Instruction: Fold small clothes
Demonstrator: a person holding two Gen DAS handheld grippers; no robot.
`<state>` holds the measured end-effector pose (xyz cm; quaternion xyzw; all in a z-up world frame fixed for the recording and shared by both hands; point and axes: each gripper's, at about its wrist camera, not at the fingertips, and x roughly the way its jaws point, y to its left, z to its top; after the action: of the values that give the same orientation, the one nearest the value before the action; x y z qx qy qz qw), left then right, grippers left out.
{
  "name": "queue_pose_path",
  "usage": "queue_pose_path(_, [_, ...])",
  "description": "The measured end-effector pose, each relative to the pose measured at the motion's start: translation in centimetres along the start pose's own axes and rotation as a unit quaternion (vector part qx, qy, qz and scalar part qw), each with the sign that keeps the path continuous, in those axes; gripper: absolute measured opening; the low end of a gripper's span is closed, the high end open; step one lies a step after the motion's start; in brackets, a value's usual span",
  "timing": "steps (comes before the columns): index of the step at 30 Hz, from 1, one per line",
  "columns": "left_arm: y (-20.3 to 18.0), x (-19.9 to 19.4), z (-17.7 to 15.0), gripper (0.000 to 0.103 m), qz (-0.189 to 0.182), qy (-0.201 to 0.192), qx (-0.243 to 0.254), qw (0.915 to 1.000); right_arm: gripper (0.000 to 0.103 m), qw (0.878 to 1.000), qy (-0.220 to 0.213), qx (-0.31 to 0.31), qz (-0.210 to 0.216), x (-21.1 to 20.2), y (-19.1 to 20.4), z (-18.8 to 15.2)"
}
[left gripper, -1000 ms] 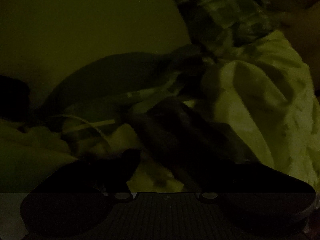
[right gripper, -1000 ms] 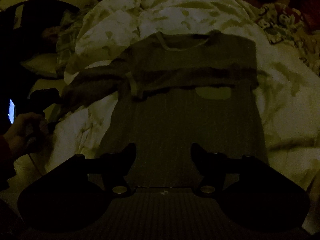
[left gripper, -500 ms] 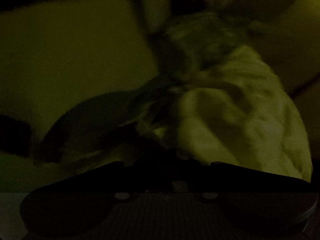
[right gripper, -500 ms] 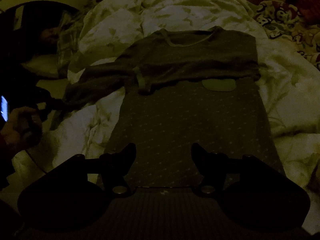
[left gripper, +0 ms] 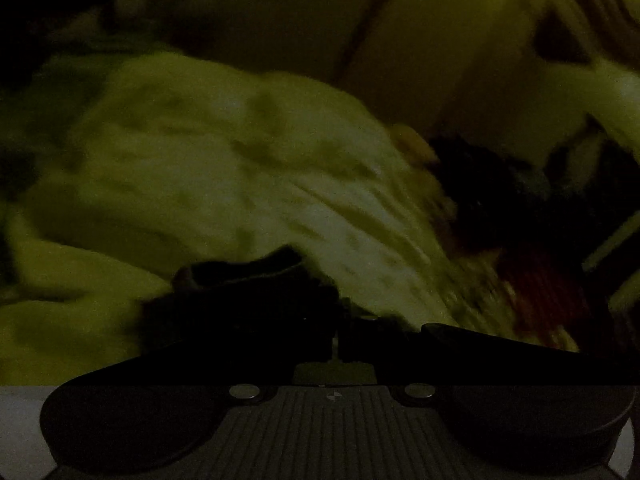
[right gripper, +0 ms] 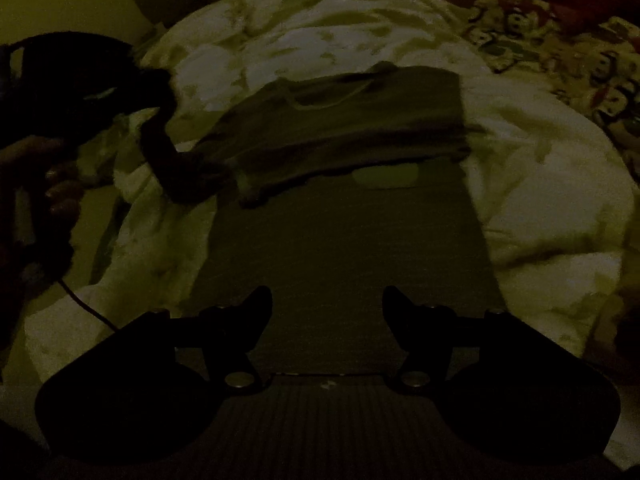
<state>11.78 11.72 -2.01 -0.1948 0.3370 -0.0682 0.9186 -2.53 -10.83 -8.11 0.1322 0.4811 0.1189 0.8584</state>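
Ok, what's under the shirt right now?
The shirt lies spread on a pale patterned blanket, which shows all around it. Whatever lies beneath the blanket is covered.

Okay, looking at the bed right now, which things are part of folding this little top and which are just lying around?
Part of the job:
- small long-sleeved top
- its sleeve, gripped by the left gripper
- right gripper, open above the hem

Just lying about:
- white duvet
- cartoon-print fabric
- thin black cable
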Motion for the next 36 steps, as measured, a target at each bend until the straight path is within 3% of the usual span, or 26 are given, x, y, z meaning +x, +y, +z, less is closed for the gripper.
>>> queue_pose_path(1, [-1.3,1.2,-0.9,0.065,-0.012,0.021,0.013,0.9996,0.066,1.0,-0.001,0.004,-0.003,-0.1,-0.4,0.0])
queue_pose_path(3, [-3.3,3.5,-2.7,0.076,-0.032,0.062,0.037,0.9969,0.066,1.0,-0.003,0.013,-0.01,-0.2,-1.4,0.0])
queue_pose_path(4, [-4.2,4.7,-3.7,0.089,-0.042,0.085,0.053,0.9941,0.066,1.0,-0.003,0.018,-0.014,-0.2,-2.1,0.0])
queue_pose_path(7, [-5.6,7.1,-6.2,0.103,-0.035,0.137,0.098,0.9851,0.066,0.999,-0.002,0.03,-0.026,-0.1,-3.5,0.0])
queue_pose_path(15, [-2.4,3.8,-7.4,0.103,-0.004,0.142,0.086,0.9862,0.066,0.999,-0.016,0.043,-0.011,0.8,-6.2,2.6])
queue_pose_path(19, [0.1,0.3,-8.1,0.103,0.071,0.141,0.1,0.9824,0.066,0.998,-0.026,0.042,0.035,2.7,-5.2,6.3])
queue_pose_path(23, [2.4,-2.3,-9.2,0.103,0.125,0.152,0.084,0.9769,0.066,0.998,-0.036,-0.035,0.04,5.6,-1.5,9.4])
queue_pose_path(28, [4.7,-4.4,-10.3,0.103,0.152,0.156,0.024,0.9757,0.058,0.986,-0.036,-0.159,0.036,8.9,4.2,9.7])
queue_pose_path(31, [5.2,-4.7,-10.7,0.103,0.161,0.159,0.013,0.974,0.047,0.977,-0.028,-0.212,-0.007,11.3,6.0,9.1])
queue_pose_path(34, [5.5,-4.6,-10.7,0.103,0.16,0.162,0.006,0.9738,0.029,0.973,-0.02,-0.231,-0.02,12.8,5.9,9.0])
queue_pose_path(36, [5.6,-4.5,-10.6,0.103,0.159,0.16,0.004,0.9741,0.007,0.972,-0.011,-0.234,-0.024,12.9,5.3,9.1])
